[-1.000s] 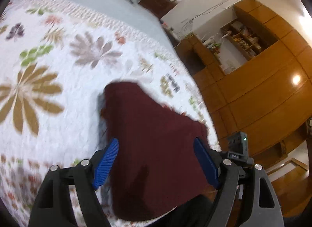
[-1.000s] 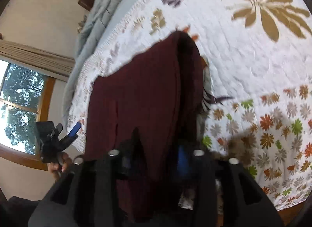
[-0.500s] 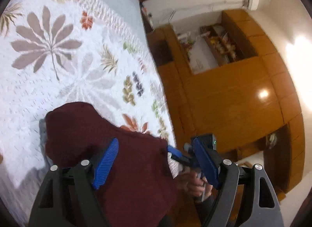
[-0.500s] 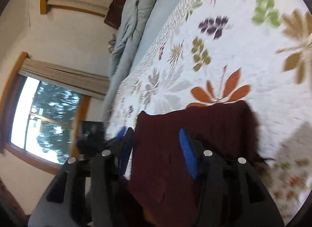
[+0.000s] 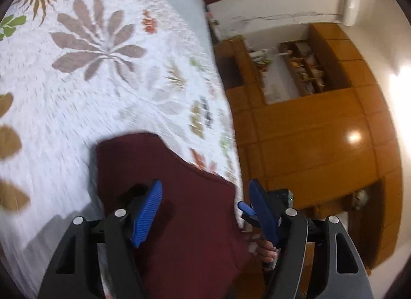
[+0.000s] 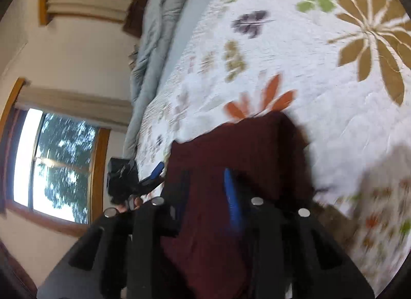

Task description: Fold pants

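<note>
Dark maroon pants point(image 5: 185, 196) lie folded on the white floral bedspread point(image 5: 77, 93), at the near edge of the bed. My left gripper point(image 5: 205, 209) is open and empty, its blue pads hovering over the pants' near part. In the right wrist view the pants point(image 6: 244, 157) lie under my right gripper point(image 6: 205, 191), which is open with blue pads apart, nothing between them. The right gripper also shows in the left wrist view point(image 5: 257, 216), at the pants' right edge. The left gripper shows in the right wrist view point(image 6: 128, 178), at the bed's edge.
A wooden wardrobe wall point(image 5: 321, 132) with shelves stands beside the bed. A grey rumpled blanket point(image 6: 156, 29) lies at the head of the bed, below a window point(image 6: 51, 165) with curtains. The bedspread stretches beyond the pants.
A second ago the right gripper was closed on the pants; it has let go and opened. Both grippers have shifted over the folded pants; both views are motion-blurred.
</note>
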A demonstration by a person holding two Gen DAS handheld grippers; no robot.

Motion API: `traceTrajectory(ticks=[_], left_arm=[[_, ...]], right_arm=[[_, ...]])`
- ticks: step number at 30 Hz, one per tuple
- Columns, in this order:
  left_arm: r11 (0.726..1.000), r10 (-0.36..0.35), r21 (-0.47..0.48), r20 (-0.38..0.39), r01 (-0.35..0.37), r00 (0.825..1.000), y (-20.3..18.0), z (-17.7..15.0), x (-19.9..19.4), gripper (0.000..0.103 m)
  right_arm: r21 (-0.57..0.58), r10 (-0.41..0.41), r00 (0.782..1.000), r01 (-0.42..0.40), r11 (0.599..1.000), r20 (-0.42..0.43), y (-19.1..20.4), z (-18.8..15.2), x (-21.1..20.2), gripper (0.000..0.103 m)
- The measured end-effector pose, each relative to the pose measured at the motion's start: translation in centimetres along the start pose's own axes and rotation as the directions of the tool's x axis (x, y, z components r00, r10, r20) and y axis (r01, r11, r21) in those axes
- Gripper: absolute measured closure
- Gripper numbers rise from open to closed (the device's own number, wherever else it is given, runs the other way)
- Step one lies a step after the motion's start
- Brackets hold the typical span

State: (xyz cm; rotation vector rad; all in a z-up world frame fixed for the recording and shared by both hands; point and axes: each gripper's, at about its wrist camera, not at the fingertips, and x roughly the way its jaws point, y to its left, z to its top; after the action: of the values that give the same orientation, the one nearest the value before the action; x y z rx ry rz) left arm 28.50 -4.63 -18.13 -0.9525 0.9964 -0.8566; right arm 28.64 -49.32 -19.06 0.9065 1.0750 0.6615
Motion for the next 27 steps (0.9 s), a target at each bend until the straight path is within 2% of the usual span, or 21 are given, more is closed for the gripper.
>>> traceTrajectory(ticks=[1,3,6,8,9,10,12,14,15,17,18,19,22,24,27], left_arm=[[0.999,-0.027,0.016,-0.012,0.027,1.000,-0.7,-1.0,-0.5,0.033],[0.996,-0.076,0.049,-0.057,0.079,0.996,-2.0,-3.7,-1.2,0.032],[0.994,-0.085,0.063,-0.120,0.093,0.989,-2.0,-7.2,-1.2,0.032],[0.996,-0.051,0.067,-0.140,0.061,0.989,-1.4,-8.5,-0.7,0.033],[0.998,-0.034,0.054,-0.155,0.043,0.987,-0.7,-9.1,-0.3,0.033],[0.998,-0.022,0.049,-0.158,0.030,0.987,0.0,-9.5,-0.1,0.033],[0.999,-0.025,0.019,-0.150,0.028,0.988,1.4,-9.8,0.2,0.040],[0.999,-0.042,-0.003,-0.141,0.042,0.989,1.5,-9.7,0.0,0.041],[0.999,-0.037,0.002,-0.140,0.037,0.989,1.3,-9.7,-0.1,0.041],[0.999,-0.033,0.021,-0.144,0.036,0.989,0.6,-9.6,-0.6,0.040],[0.999,-0.033,0.029,-0.146,0.038,0.989,0.3,-9.6,-0.8,0.039],[0.999,-0.030,0.038,-0.143,0.035,0.989,0.1,-9.7,-1.2,0.034],[0.999,0.003,0.044,-0.091,0.001,0.996,-0.2,-9.0,-3.1,0.023],[0.999,0.021,0.025,-0.052,-0.019,0.998,0.0,-8.3,-4.2,0.020],[0.998,0.053,0.022,-0.036,-0.053,0.998,0.3,-7.3,-5.1,0.020]], right_arm=[[-0.024,0.023,1.000,-0.023,0.999,-0.017,0.9,-1.0,-0.3,0.066],[-0.081,0.033,0.997,-0.039,0.996,-0.077,2.6,-3.7,-0.2,0.063],[-0.121,-0.022,0.990,0.005,0.993,-0.140,2.7,-6.3,0.4,0.063],[-0.119,-0.070,0.986,0.052,0.992,-0.152,1.5,-7.2,0.4,0.075],[-0.100,-0.078,0.985,0.063,0.993,-0.152,0.5,-7.4,0.1,0.092],[-0.093,-0.088,0.985,0.075,0.993,-0.148,-0.2,-7.5,0.0,0.103],[-0.052,-0.074,0.988,0.067,0.996,-0.136,-2.0,-7.6,-0.6,0.103],[-0.029,-0.063,0.990,0.060,0.998,-0.125,-2.4,-7.9,-1.0,0.103],[-0.049,-0.085,0.989,0.079,0.996,-0.123,-1.9,-8.0,-1.1,0.103],[-0.075,-0.106,0.988,0.097,0.992,-0.116,-0.6,-7.8,-1.7,0.098],[-0.087,-0.113,0.989,0.105,0.991,-0.100,0.1,-7.1,-1.9,0.087],[-0.099,-0.122,0.989,0.114,0.989,-0.083,0.8,-6.4,-1.6,0.071],[-0.118,-0.108,0.993,0.102,0.988,-0.045,2.2,-4.6,-1.4,0.050],[-0.129,-0.089,0.994,0.080,0.988,-0.068,2.9,-3.4,0.0,0.043],[-0.125,-0.061,0.993,0.048,0.991,-0.103,3.0,-1.8,3.0,0.043]])
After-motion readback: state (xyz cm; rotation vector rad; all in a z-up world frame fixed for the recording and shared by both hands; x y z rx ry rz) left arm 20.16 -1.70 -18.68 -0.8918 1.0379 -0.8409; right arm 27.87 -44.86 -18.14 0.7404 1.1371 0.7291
